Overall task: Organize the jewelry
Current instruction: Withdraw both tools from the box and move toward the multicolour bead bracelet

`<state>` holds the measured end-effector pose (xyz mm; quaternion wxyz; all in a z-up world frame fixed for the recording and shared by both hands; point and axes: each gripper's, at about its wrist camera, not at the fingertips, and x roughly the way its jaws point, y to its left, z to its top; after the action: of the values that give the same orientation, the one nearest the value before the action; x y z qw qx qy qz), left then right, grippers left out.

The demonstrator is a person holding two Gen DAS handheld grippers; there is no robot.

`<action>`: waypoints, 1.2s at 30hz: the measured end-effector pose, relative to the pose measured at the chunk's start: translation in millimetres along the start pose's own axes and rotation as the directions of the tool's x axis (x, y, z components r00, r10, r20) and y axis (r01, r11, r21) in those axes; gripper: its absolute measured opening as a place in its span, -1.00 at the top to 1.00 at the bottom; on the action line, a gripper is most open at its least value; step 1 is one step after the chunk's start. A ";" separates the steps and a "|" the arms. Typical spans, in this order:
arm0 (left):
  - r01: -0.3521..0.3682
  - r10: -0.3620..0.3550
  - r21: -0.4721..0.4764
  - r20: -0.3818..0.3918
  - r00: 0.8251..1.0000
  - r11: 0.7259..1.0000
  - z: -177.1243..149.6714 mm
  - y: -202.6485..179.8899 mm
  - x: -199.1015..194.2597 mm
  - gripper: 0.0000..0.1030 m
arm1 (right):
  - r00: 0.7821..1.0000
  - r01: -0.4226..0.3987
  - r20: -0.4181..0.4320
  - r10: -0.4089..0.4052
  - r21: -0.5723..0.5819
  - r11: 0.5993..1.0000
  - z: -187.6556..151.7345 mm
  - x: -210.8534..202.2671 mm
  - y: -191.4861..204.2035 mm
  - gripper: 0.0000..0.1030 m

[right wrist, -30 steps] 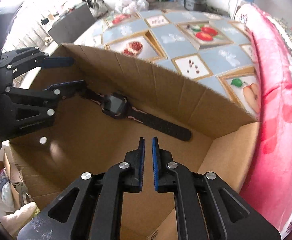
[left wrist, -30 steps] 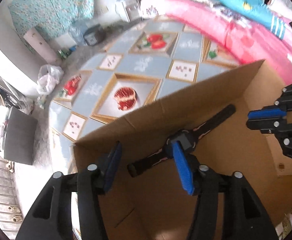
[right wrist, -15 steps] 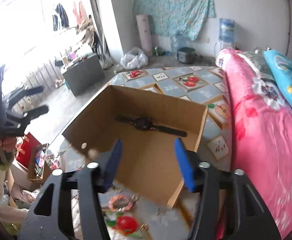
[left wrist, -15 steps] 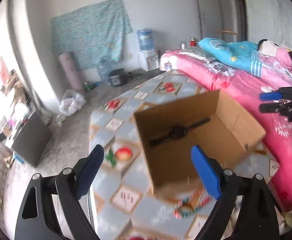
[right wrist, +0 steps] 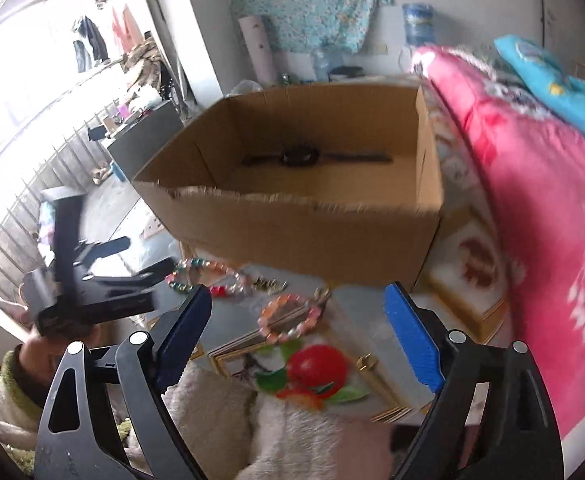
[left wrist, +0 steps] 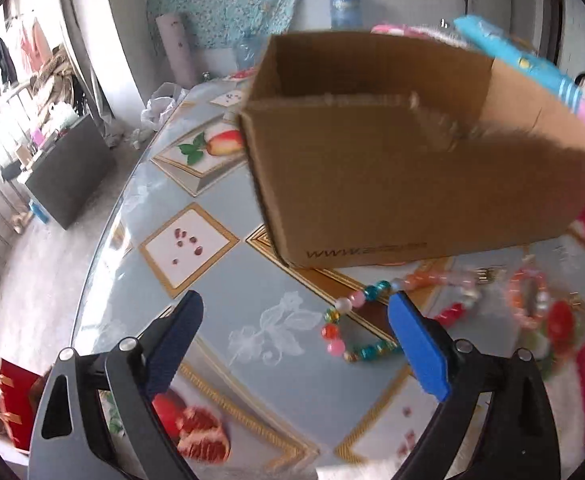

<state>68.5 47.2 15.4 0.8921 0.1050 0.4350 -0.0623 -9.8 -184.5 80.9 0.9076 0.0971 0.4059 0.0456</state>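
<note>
Both claws just opening, spread, empty: left claw [left wrist: 294, 334], right claw [right wrist: 296, 326]; bead bracelets [left wrist: 356, 320] near box [left wrist: 412, 184] front edge.

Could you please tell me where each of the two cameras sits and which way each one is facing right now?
Left wrist: on the left gripper, open and empty, looking down over the table at the cardboard box and multicoloured bead bracelet; only its own fingers show.
Right wrist: on the right gripper, open and empty, looking into the box at the watch; the left gripper, a hand and a fuzzy sleeve show.
Shared: box, both bracelets, table.
</note>
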 end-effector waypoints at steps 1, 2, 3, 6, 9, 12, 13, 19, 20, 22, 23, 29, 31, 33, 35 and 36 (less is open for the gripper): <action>-0.026 0.026 0.023 -0.001 1.000 0.999 -0.3 -3.8 6.8 -0.78 | 1.000 0.002 -0.004 -0.002 0.010 1.000 -4.0 2.5 0.0 -0.65; -0.043 0.043 0.041 -0.006 0.999 0.998 -1.6 -6.2 11.4 -0.78 | 1.000 0.003 -0.009 -0.003 0.014 1.000 -5.9 4.0 0.4 -0.66; -0.050 0.051 0.059 -0.015 0.999 0.997 -3.5 -8.1 15.6 -0.78 | 1.000 0.011 -0.015 -0.011 0.015 1.000 -9.4 5.1 1.5 -0.67; -0.033 0.033 0.077 0.005 0.999 0.996 -15.3 -5.5 12.7 -0.78 | 0.999 0.042 -0.018 -0.042 -0.012 0.999 -13.9 6.7 4.9 -0.71; -0.002 0.002 0.097 -0.004 1.000 0.995 -25.4 -2.9 7.1 -0.79 | 0.998 0.064 -0.006 -0.064 -0.048 0.997 -14.7 10.1 9.0 -0.77; 0.010 -0.009 0.123 -0.008 1.000 0.992 -35.8 1.9 0.2 -0.89 | 0.997 0.079 0.016 -0.078 -0.078 0.994 -11.4 12.8 16.5 -0.84; 0.014 -0.013 0.129 -0.006 1.000 0.992 -37.4 3.0 -1.3 -0.89 | 0.996 0.088 0.030 -0.085 -0.096 0.992 -10.1 13.3 20.7 -0.84; 0.028 -0.031 0.147 0.016 0.999 0.989 -46.9 7.4 -6.2 -0.89 | 0.976 0.206 0.109 -0.188 -0.189 0.960 -5.4 18.4 42.6 -0.84; 0.028 -0.030 0.147 0.017 0.999 0.989 -47.1 8.2 -6.6 -0.89 | 0.970 0.231 0.128 -0.207 -0.207 0.951 -4.9 19.5 47.2 -0.84; 0.025 -0.027 0.150 0.012 1.000 0.988 -46.8 8.5 -7.0 -0.89 | 0.965 0.243 0.153 -0.212 -0.233 0.942 -3.5 19.2 53.5 -0.84; 0.024 -0.025 0.150 0.006 1.000 0.988 -47.7 8.1 -8.0 -0.89 | 0.959 0.256 0.182 -0.216 -0.242 0.936 -2.8 17.2 56.9 -0.84; 0.043 -0.040 0.112 -0.029 0.999 0.993 -41.2 15.3 -3.7 -0.89 | 0.891 0.356 0.376 -0.253 -0.236 0.904 -0.4 -1.0 70.0 -0.84; 0.059 -0.056 0.093 -0.039 0.998 0.994 -40.2 20.9 0.2 -0.89 | 0.888 0.361 0.383 -0.253 -0.245 0.900 0.7 -0.4 72.4 -0.84; 0.075 -0.072 0.079 -0.043 0.996 0.994 -39.8 23.5 1.3 -0.89 | 0.890 0.354 0.383 -0.246 -0.244 0.903 2.1 -0.1 72.5 -0.84; 0.095 -0.092 0.053 -0.053 0.994 0.994 -39.1 28.9 4.9 -0.89 | 0.887 0.347 0.397 -0.236 -0.236 0.908 2.7 -2.7 72.1 -0.84; 0.101 -0.099 0.039 -0.058 0.993 0.994 -38.7 30.9 6.1 -0.89 | 0.886 0.343 0.402 -0.231 -0.235 0.909 2.4 -3.1 72.7 -0.84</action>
<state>49.0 86.5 -8.5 0.8728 0.1036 0.4632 -0.1132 -10.4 -114.4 100.2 0.9676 -0.0964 0.2284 -0.0487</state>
